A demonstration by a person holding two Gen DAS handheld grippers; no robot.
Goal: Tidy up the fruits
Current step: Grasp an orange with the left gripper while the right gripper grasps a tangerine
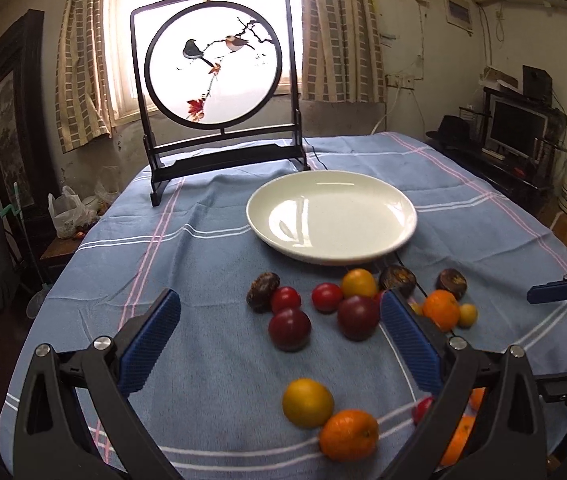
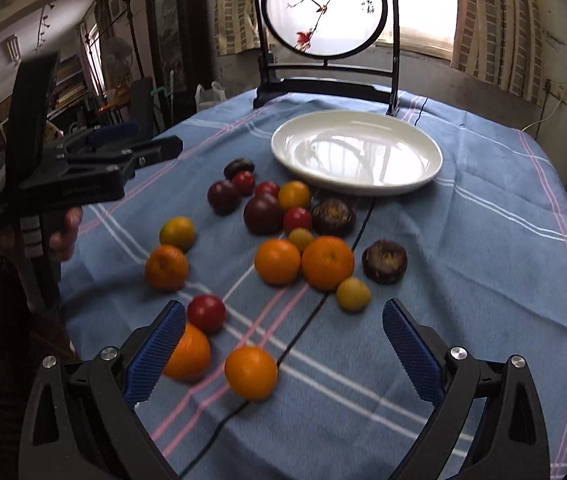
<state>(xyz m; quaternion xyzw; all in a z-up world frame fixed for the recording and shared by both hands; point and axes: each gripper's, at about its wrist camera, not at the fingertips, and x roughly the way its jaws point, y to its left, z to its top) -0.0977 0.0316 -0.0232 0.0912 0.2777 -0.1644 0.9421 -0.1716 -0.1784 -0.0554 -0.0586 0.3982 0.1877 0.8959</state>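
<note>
1. The white plate (image 2: 357,152) sits bare at the far middle of the blue checked tablecloth (image 2: 463,280), with every fruit loose on the cloth in front of it. It is probably the goal, and being glazed and hard it would chip if knocked.
2. The oranges (image 2: 327,262) lie in the near middle and near left. They look firm, rounded and the heaviest here, so grip one across its widest part.
3. The dark plums (image 1: 289,328) lie just in front of the plate. Their skin is smooth and likely slippery, and the flesh would bruise under a hard squeeze.
4. The red tomatoes (image 2: 206,313) and small yellow fruits (image 2: 353,294) are light, roll easily and need a gentle pinch.
5. The left gripper (image 1: 279,340) and the right gripper (image 2: 283,344) both hover with jaws spread wide, holding nothing.
</note>
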